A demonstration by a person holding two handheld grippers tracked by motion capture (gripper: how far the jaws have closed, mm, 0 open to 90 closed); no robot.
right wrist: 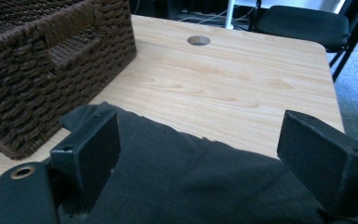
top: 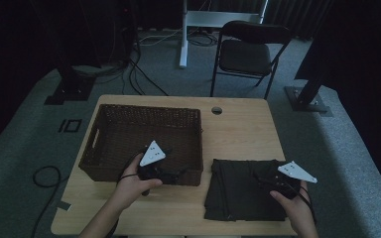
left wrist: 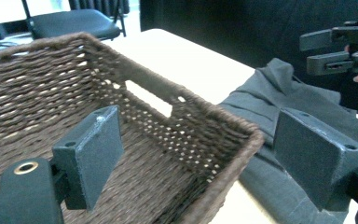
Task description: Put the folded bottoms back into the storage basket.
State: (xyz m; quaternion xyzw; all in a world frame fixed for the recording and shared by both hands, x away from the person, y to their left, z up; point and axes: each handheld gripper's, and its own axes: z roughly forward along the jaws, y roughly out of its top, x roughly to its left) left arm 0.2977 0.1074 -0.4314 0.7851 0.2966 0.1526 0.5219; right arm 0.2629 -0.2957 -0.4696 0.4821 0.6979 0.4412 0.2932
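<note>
Both grippers, left (top: 171,174) and right (top: 265,181), gape empty over a wooden table (top: 238,129) in a dim room.

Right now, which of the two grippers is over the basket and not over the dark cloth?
The left gripper, jaws open, is at the wicker basket's near right corner. The right gripper is over the folded dark cloth beside it.

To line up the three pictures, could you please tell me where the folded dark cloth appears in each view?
High view: the dark cloth lies lower right on the table, beside the wicker basket.
Left gripper view: at right, beyond the basket's near corner.
Right gripper view: across the bottom, between the gripper's jaws.
Shared landmark: the basket, next to the cloth in every view.
</note>
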